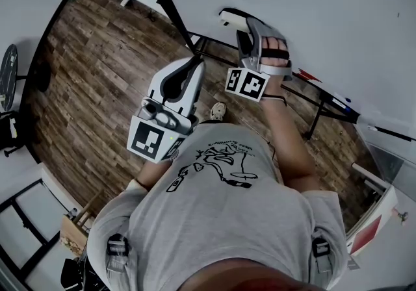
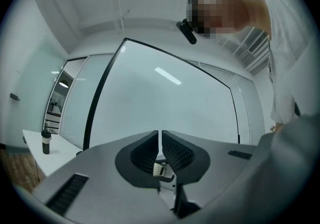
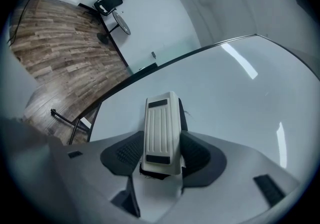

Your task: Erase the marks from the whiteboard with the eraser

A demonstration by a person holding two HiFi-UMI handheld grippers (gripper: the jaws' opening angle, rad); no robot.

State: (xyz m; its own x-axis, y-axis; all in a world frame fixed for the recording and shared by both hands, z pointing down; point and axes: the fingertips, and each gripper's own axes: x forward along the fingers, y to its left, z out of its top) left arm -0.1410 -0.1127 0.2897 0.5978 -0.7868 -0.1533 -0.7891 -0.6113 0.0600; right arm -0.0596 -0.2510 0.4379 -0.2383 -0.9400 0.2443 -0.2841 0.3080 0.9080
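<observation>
The white eraser (image 1: 231,18) is clamped in my right gripper (image 1: 242,31), its far end against the whiteboard (image 1: 312,4). In the right gripper view the ribbed eraser (image 3: 162,133) stands up between the jaws of the right gripper (image 3: 161,144), felt side towards the whiteboard (image 3: 240,98). A faint dark mark shows beside its top edge. My left gripper (image 1: 194,63) hangs lower left of the right one, away from the board. In the left gripper view the left gripper (image 2: 160,137) is shut with nothing in it and faces the whiteboard (image 2: 165,93), which looks clean there.
The board's black stand legs (image 1: 317,115) rest on the wooden floor (image 1: 91,88), and markers (image 1: 338,100) lie on its tray. A white table with a dark bottle (image 2: 46,143) stands left of the board. An office chair (image 3: 109,2) sits far off.
</observation>
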